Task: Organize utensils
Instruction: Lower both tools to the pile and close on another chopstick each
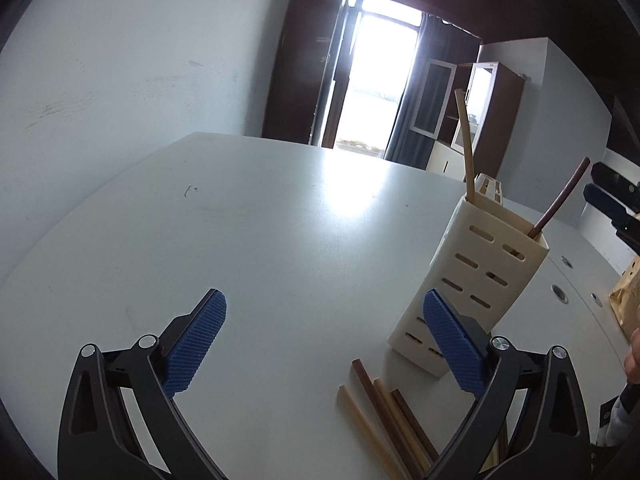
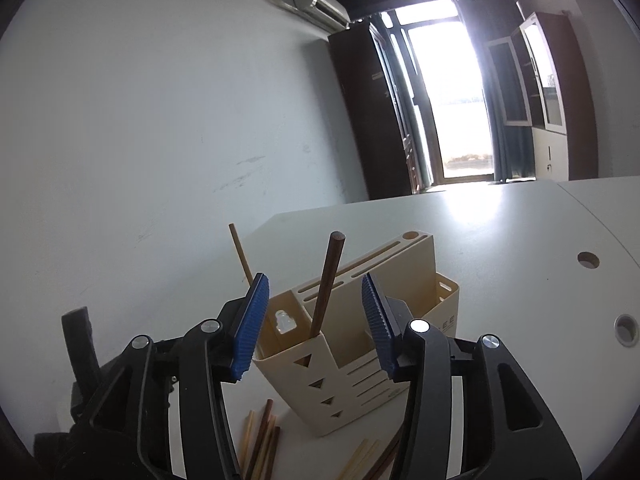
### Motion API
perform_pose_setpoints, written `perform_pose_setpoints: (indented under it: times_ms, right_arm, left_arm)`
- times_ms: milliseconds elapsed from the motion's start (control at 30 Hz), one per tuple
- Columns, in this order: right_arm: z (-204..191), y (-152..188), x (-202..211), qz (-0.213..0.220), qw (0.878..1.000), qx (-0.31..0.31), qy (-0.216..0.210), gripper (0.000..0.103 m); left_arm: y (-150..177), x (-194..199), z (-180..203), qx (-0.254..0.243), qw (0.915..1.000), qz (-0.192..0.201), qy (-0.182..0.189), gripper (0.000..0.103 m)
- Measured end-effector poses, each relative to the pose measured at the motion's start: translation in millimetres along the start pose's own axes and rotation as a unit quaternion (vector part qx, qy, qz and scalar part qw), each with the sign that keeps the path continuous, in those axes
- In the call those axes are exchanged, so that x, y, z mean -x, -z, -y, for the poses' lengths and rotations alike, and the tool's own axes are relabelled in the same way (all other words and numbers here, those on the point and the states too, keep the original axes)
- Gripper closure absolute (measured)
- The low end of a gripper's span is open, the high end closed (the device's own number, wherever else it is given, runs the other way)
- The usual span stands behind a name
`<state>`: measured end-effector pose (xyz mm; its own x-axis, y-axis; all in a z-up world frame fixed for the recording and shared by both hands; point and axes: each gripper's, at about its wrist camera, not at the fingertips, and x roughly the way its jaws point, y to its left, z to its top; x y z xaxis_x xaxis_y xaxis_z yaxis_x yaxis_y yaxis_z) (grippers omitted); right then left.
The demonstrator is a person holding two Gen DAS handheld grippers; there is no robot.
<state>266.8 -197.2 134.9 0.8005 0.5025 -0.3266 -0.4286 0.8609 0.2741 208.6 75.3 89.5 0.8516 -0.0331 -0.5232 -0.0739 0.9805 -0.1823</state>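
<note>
The left gripper (image 1: 324, 344) hangs over the white table (image 1: 280, 220) with its blue pads spread wide and nothing between them; the cream utensil holder (image 1: 472, 280) stands just past its right finger, and loose chopsticks (image 1: 384, 412) lie on the table beside that finger. The right gripper (image 2: 316, 320) is also spread wide and empty, poised just above the holder's near compartment, where a dark chopstick (image 2: 328, 284) leans up between its fingers and a pale chopstick (image 2: 240, 252) rises behind its left pad.
</note>
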Motion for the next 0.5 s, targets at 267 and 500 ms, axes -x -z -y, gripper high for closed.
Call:
perform_pose_setpoints:
  times_ms: [267,500]
  right_arm:
    - [-19.4,-1.3,9.4,0.001,0.999,0.032,0.020,0.039]
    - [-29.5,5.1,12.1,0.015,0.994,0.076,0.072,0.033]
  left_arm:
    - [40.9,-39.7,18.2,-0.081,0.9864,-0.111,-0.091,0.006]
    - [56.8,-50.5,-8.7,-0.043,0.9801,-0.165,-0.101,0.006]
